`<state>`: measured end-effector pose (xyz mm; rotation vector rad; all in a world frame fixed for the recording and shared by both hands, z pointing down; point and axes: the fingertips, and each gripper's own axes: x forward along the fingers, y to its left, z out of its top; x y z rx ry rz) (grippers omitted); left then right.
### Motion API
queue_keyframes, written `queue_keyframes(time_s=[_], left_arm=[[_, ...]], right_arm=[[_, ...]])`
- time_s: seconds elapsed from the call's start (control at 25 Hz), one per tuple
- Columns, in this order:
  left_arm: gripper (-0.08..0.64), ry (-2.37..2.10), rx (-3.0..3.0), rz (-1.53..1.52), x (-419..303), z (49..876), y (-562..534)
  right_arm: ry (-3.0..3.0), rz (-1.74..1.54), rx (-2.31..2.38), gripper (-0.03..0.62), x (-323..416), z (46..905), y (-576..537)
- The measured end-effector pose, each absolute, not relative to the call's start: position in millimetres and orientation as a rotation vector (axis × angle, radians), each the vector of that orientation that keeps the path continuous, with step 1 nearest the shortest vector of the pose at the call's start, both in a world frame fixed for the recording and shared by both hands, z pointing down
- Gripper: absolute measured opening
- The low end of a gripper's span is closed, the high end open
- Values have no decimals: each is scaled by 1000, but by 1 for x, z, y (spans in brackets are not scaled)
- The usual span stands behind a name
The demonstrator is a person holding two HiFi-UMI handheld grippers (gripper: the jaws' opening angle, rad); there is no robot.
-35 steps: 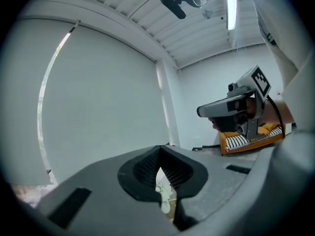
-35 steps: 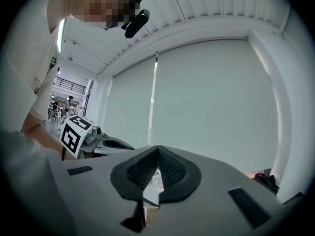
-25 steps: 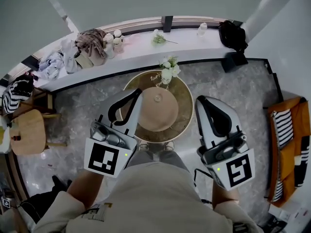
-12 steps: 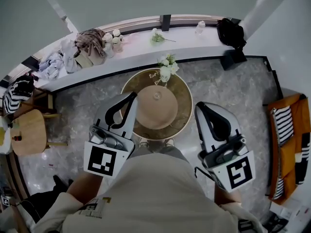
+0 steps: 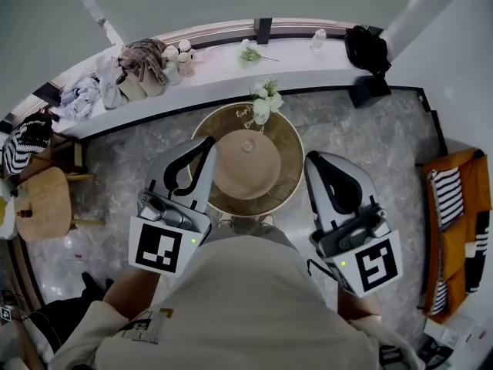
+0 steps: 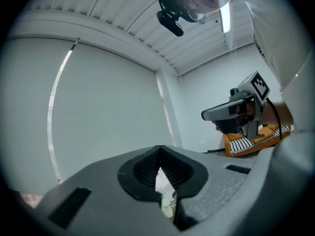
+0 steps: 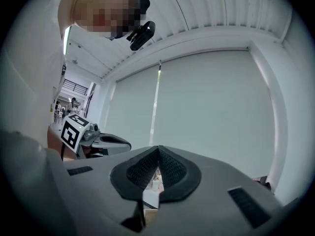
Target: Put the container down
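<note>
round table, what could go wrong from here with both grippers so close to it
The left gripper, shut and empty, sits close by the tan round container in the head view; a sideways swing might knock it. The flowers stand at the far edge of the round table, just behind that container, so a push forward could topple them.

Your head view is bright and evenly lit, with only faint shadows on the marble floor; its edges bend the white ledge into a curve. Both gripper views are fisheye rounds with black corners. The blinds glow softly and a ceiling light strip glares, while the left gripper and right gripper look shaded and slightly soft.
</note>
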<state>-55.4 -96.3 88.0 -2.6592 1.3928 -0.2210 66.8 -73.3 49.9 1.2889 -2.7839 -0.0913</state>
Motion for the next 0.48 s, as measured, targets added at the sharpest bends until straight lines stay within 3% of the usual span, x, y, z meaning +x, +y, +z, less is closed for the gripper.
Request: queue_keyframes(time_s=[0.48], left_arm=[[8,1375,-2657,-213,-53,84,-93]], right_arm=[[-2791,-127,1280,8,60,42,-70]])
